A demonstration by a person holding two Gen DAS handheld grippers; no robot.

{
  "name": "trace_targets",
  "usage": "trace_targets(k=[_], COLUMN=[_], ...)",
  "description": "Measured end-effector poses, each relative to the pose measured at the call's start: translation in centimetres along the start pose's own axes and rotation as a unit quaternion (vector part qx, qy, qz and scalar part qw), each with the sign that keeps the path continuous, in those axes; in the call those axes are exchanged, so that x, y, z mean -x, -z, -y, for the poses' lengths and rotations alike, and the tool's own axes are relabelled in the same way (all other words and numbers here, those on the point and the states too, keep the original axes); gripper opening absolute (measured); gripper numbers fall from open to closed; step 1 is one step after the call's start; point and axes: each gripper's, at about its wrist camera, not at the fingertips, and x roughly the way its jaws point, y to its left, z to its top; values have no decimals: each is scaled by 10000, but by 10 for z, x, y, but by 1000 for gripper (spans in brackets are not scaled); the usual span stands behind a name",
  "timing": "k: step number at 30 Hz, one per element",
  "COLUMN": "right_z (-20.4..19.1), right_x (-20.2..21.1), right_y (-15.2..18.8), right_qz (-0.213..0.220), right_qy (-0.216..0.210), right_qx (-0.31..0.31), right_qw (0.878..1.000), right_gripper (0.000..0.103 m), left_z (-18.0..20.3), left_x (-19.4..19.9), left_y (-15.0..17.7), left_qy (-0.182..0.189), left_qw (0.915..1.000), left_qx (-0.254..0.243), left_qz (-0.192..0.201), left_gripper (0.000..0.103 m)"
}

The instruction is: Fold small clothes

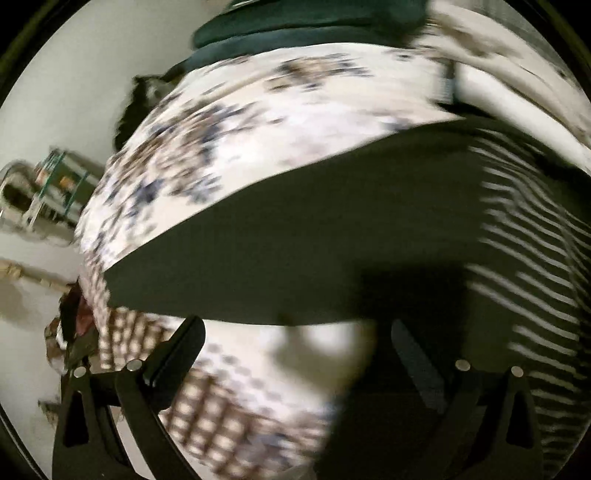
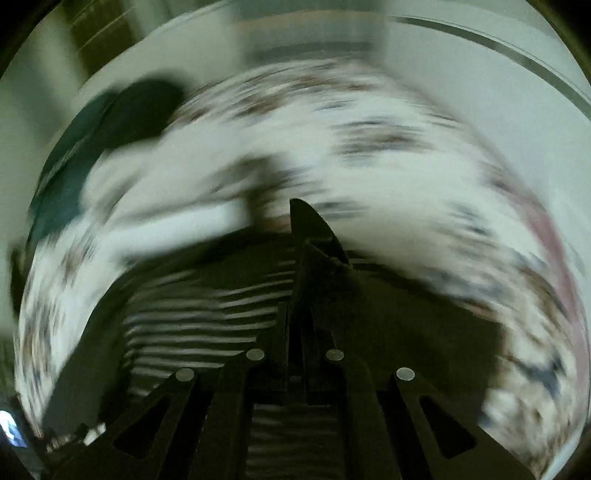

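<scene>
Mid-fold, by the look of it, and both views blurred. Best done by keeping the dark garment (image 1: 295, 240) taut between the two grips, carrying the lifted edge straight across, and lining edge on edge before letting go. Worth lowering it slowly so the loose cloth does not bunch or drag the bedspread (image 1: 258, 122) underneath.

Right hand-held gripper (image 2: 314, 240): fingers together, pinched on a dark fold of the garment, cloth puckered at the tips. Left hand-held gripper (image 1: 295, 332): fingers spread wide apart, low over the garment's near edge; right finger lost in dark cloth and shadow, so no telling whether anything touches it.

Garment: dark, nearly black, with a panel of thin white stripes (image 1: 528, 258) on one side; plain dark part lying flat with a long clean edge in the left view. Soft, limp, likely to slide on itself. Spread on the floral white bedspread, close under both grippers. Striped part also visible in the right view (image 2: 207, 314), beside the pinched fold.

Teal cloth (image 1: 295, 26) at the far side, apart from the garment.
</scene>
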Motion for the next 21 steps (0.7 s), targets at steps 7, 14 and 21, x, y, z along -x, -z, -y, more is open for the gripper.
trace_targets(k=[7,14,21], right_z=[-212,-238,-171], right_x=[-101,-120,-78], right_y=[46,65,72], right_qz=[-645,-1484,-1781], right_qy=[-114,-270,-564], right_qx=[1905,1592,129], right_qw=[9795,9757,9823], right_gripper=[4,18,59], left_z=[-106,-176,-278], left_x=[-51,-88,-120], left_y=[7,15,48], left_qy=[-355,126,1037], left_qw=[9953,9839,9236], left_qx=[820,1621,3557], left_qz=[-368,-740,-982], left_gripper=[103,103,103])
